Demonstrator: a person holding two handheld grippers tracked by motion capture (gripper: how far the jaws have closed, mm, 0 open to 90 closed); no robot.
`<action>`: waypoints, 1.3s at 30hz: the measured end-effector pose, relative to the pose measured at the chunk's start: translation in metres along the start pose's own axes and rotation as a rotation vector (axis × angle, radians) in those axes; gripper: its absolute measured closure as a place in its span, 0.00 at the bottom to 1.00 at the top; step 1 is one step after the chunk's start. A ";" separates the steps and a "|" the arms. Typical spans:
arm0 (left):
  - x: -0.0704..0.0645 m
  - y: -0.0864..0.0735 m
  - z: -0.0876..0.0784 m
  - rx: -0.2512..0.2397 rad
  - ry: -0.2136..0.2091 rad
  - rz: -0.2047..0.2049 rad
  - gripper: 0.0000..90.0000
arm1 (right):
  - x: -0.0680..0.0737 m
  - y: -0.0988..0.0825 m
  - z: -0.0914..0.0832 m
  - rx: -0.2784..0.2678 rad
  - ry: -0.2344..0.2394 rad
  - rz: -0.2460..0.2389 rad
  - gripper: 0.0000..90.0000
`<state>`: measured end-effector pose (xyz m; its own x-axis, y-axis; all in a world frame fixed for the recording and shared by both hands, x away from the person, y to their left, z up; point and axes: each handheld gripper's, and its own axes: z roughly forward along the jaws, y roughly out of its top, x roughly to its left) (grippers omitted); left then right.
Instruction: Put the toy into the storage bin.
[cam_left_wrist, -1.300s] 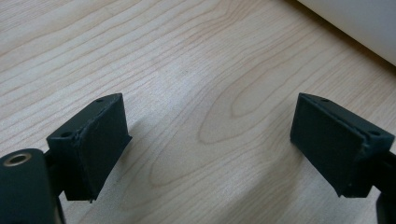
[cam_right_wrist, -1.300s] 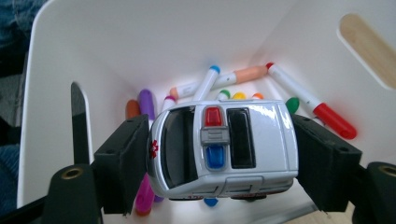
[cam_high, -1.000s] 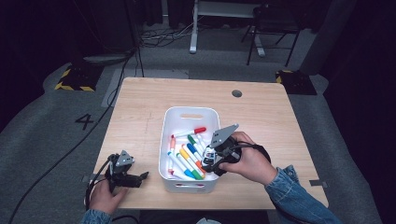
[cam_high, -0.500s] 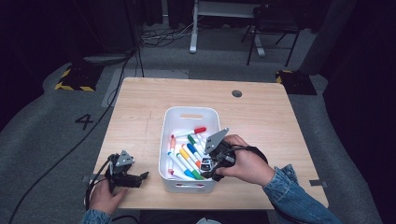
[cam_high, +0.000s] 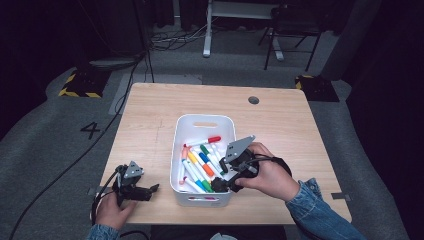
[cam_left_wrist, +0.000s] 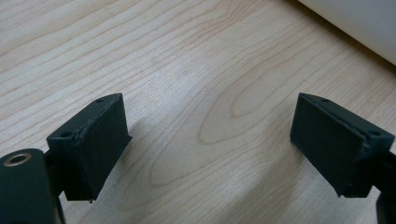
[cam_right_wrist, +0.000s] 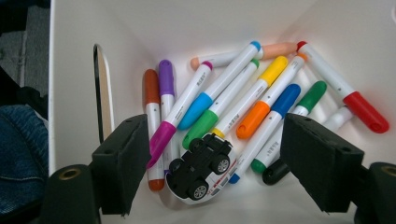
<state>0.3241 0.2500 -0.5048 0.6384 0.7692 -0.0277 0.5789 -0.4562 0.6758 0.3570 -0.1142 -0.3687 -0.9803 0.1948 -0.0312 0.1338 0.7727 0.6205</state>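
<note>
A white bin (cam_high: 205, 119) in the middle of the table holds several coloured markers (cam_high: 200, 162). In the right gripper view a small white toy car (cam_right_wrist: 201, 168) lies tipped over on the markers (cam_right_wrist: 261, 88), its black underside and wheels showing. My right gripper (cam_right_wrist: 217, 140) hangs over the bin's near end (cam_high: 220, 184), open. Its jaws stand on either side of the car without touching it. My left gripper (cam_high: 152, 189) rests open on the wooden table (cam_left_wrist: 196, 70) at the front left, with nothing between its jaws (cam_left_wrist: 210, 149).
The bin's slotted handle wall (cam_right_wrist: 100, 93) is close to the right gripper's left jaw. A white bin wall (cam_left_wrist: 359, 18) lies just beyond the left gripper. A round grommet (cam_high: 253, 100) sits near the table's far edge. Cables trail from the left gripper off the front edge.
The right hand has shifted slightly over the near end of the bin, its jaws still apart. The left hand has not moved.
</note>
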 end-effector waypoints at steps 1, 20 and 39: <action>0.000 0.000 0.000 0.000 0.000 0.000 0.13 | -0.001 -0.001 -0.003 -0.014 -0.005 0.006 0.28; 0.000 0.000 0.000 -0.001 -0.001 -0.002 0.13 | -0.040 -0.064 -0.065 -0.148 -0.227 0.224 0.29; 0.000 0.000 0.000 0.001 -0.005 -0.010 0.13 | -0.063 -0.153 -0.084 -0.085 -0.349 0.414 0.28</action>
<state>0.3243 0.2499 -0.5050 0.6350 0.7716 -0.0376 0.5855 -0.4490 0.6750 0.3857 -0.2950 -0.3960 -0.7398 0.6726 -0.0200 0.4722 0.5400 0.6967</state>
